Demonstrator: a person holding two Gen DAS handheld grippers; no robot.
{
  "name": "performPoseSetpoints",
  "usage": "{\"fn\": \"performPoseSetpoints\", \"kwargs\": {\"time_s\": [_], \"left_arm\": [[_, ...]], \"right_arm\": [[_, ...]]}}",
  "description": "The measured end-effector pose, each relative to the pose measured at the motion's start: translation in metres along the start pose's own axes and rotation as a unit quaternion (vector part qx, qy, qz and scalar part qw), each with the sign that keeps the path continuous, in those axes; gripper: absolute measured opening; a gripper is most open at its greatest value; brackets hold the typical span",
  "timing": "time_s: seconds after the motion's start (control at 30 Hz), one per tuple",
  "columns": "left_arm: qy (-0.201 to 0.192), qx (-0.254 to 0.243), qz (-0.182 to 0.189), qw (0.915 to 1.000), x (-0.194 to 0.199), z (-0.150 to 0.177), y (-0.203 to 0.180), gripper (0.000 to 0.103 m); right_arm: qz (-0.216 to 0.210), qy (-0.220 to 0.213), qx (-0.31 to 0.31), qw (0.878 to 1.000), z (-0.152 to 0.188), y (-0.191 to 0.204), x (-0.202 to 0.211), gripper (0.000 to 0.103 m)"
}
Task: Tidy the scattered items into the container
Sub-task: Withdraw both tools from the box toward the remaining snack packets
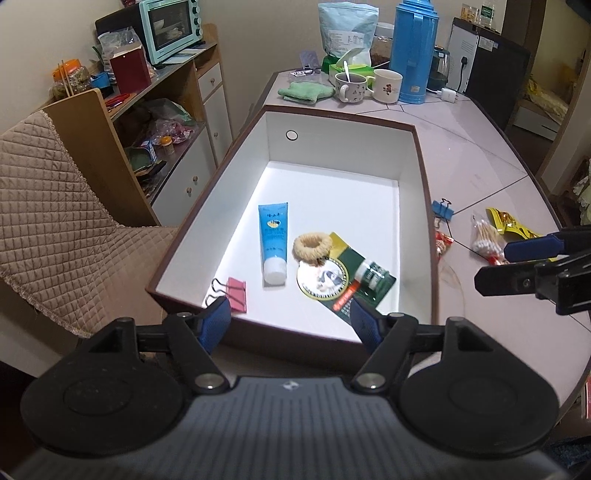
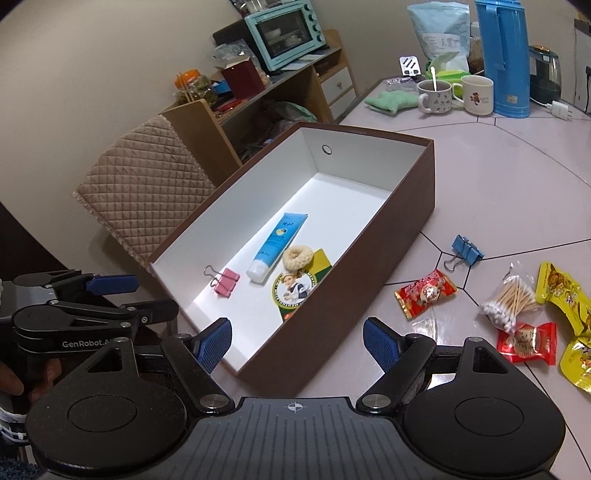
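A brown box with a white inside (image 1: 421,177) (image 2: 413,206) stands on the table. In it lie a blue tube (image 1: 273,240) (image 2: 277,243), a cream hair tie (image 1: 313,245) (image 2: 297,257), a green packet (image 1: 343,277) (image 2: 295,291) and a pink binder clip (image 1: 236,295) (image 2: 225,281). Right of the box lie a blue binder clip (image 2: 467,249) (image 1: 442,209), two red candies (image 2: 424,293), a cotton swab bag (image 2: 511,301) (image 1: 485,236) and yellow snack packets (image 2: 565,295). My left gripper (image 1: 291,323) is open and empty over the box's near edge. My right gripper (image 2: 297,339) is open and empty above the box's near corner.
At the table's far end stand two mugs (image 2: 456,96), a blue thermos (image 2: 506,59), a green cloth (image 2: 388,101) and a bag (image 1: 347,33). A padded chair (image 1: 55,221) and a shelf with a mint oven (image 1: 170,26) are to the left.
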State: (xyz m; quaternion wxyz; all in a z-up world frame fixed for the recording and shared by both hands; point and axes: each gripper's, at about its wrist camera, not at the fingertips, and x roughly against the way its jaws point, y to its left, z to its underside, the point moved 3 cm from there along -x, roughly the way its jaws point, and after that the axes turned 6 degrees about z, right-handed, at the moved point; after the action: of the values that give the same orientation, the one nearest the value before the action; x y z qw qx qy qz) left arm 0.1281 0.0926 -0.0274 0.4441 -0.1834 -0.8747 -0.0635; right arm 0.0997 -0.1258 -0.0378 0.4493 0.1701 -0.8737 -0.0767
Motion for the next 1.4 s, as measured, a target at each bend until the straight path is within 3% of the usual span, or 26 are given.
{"fn": "performPoseSetpoints", "kwargs": {"time_s": [0.87,1.4], "left_arm": [[0.001,-0.009,-0.008,0.9999,0.014,0.019,-0.09,0.071],[-0.001,-0.054,0.049,0.9974,-0.018,0.001,-0.17,0.071]], "right_arm": [[-0.006,-0.027,-0.018,0.999,0.031,-0.068,0.063,0.081],[0.049,-0.035,-0.063,0.996,0.039,-0.152,0.097,0.081]]}}
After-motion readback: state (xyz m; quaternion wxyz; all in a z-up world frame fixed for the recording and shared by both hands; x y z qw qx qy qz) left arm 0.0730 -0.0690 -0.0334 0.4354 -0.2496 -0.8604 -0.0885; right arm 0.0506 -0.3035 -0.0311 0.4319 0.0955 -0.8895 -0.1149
